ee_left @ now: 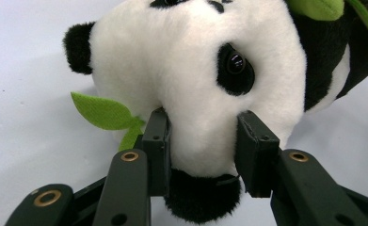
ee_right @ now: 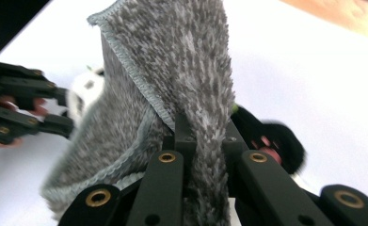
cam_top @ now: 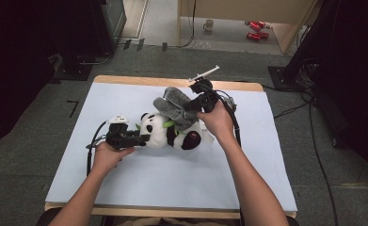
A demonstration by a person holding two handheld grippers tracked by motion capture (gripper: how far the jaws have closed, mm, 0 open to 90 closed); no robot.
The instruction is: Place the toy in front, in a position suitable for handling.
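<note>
Grey, shaggy cloth (ee_right: 172, 94) is pinched between the tightly closed jaws of the right gripper (ee_right: 205, 132) and hangs bunched over the panda's body — probably being draped on it or peeled away. Panda toy (cam_top: 165, 132) lies mid-table (cam_top: 125, 183). At the panda's head, the left gripper (ee_left: 203, 141) squeezes the muzzle with half-closed jaws — seemingly anchoring the toy against the pull.

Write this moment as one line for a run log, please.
left tool: clamped on toy panda's head | right tool: shut on grey cloth, lifted over panda | surface: white table
</note>
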